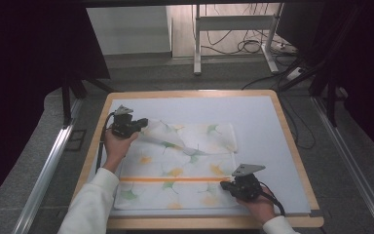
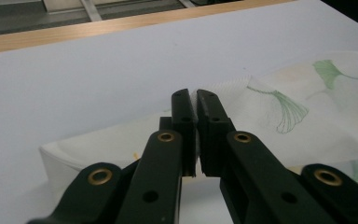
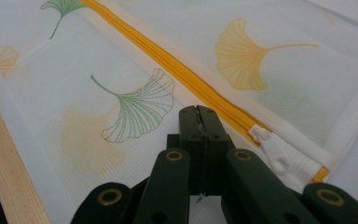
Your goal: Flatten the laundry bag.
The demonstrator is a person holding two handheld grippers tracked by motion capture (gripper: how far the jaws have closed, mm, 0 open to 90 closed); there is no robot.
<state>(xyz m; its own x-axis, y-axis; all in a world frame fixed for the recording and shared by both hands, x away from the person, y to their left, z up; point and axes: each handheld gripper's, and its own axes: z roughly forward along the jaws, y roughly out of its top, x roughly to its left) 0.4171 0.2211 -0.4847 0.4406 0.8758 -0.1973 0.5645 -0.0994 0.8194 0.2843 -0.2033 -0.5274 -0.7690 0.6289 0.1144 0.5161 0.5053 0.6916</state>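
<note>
across the middle of the high view, on the pale mat [image 1: 253,122] that covers the wooden table [image 1: 292,141], lies a white mesh bag [image 1: 185,175] printed with green and yellow ginkgo leaves, with an orange zipper [image 1: 175,179] running across its lower part. it reads as very light, limp fabric: it will drape, crease and slide easily on the smooth mat, and it cannot be pushed, only pulled or lifted. the hemmed edges and corners look like the best places to take hold, since the doubled seam gives the pads something to bite on; the open mesh in the middle would bunch up.

at the upper left of the bag, the left gripper [image 1: 143,124] has its jaws closed on a corner of the fabric, and that corner is lifted and folded over toward the centre. in the left gripper view a thin white edge of the mesh bag [image 2: 279,107] sits pinched between the jaws [image 2: 196,100], with the cloth trailing off to the right.

at the lower right of the high view, the right gripper [image 1: 224,185] rests low at the bag's right edge, just below the zipper. in the right gripper view its jaws [image 3: 198,112] stand closed together over the mesh, beside the white zipper pull [image 3: 272,147]; whether they pinch the cloth beneath them i cannot tell.
</note>
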